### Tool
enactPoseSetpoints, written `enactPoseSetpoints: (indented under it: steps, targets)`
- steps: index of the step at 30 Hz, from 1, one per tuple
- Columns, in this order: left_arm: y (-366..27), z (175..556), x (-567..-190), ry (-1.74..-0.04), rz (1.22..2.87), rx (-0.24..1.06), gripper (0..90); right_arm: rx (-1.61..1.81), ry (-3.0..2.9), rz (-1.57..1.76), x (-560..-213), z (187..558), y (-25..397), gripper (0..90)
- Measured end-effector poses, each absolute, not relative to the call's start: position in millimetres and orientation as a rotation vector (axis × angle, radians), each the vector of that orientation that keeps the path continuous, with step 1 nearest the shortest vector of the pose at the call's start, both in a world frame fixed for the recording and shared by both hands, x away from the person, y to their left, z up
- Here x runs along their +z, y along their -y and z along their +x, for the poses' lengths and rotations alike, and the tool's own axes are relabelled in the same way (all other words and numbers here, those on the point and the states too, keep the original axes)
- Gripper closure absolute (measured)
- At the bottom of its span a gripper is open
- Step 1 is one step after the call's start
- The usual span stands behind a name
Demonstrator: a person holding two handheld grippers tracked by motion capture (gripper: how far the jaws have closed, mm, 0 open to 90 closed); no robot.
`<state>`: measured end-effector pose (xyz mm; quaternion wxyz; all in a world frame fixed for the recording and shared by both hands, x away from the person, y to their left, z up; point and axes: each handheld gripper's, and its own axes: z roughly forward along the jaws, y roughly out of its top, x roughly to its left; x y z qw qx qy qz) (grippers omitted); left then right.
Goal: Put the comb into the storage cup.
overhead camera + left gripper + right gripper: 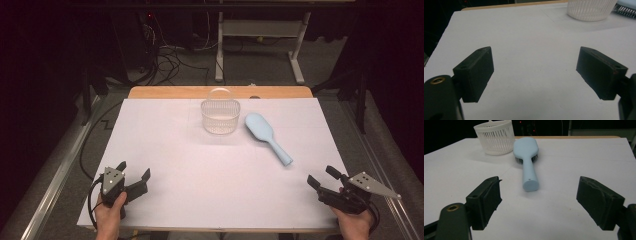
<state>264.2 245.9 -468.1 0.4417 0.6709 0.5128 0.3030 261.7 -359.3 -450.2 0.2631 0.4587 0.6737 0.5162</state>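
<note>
The left tool (134,176) sits low at the near left with its jaws spread wide; the right tool (322,178) sits low at the near right, jaws equally wide, each gripped by a hand

Overhead and both low gripper views share the basket (220,116).

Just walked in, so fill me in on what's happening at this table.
A person holds a claw in each hand at the near edge of the table. The left claw and the right claw are both open and hold nothing. A light blue hairbrush lies bristles down beside a white basket at the far side. The right claw points toward the brush handle.
</note>
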Motion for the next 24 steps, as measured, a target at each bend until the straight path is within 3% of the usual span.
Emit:
enactPoseSetpoints:
  steps: [24]
  targets:
    - [-246.0, 263.8, -468.0, -1.269, 1.668, 0.757, 15.3, 1.382, -1.804, 1.271, -449.3, 261.2, 360.7, 16.9]
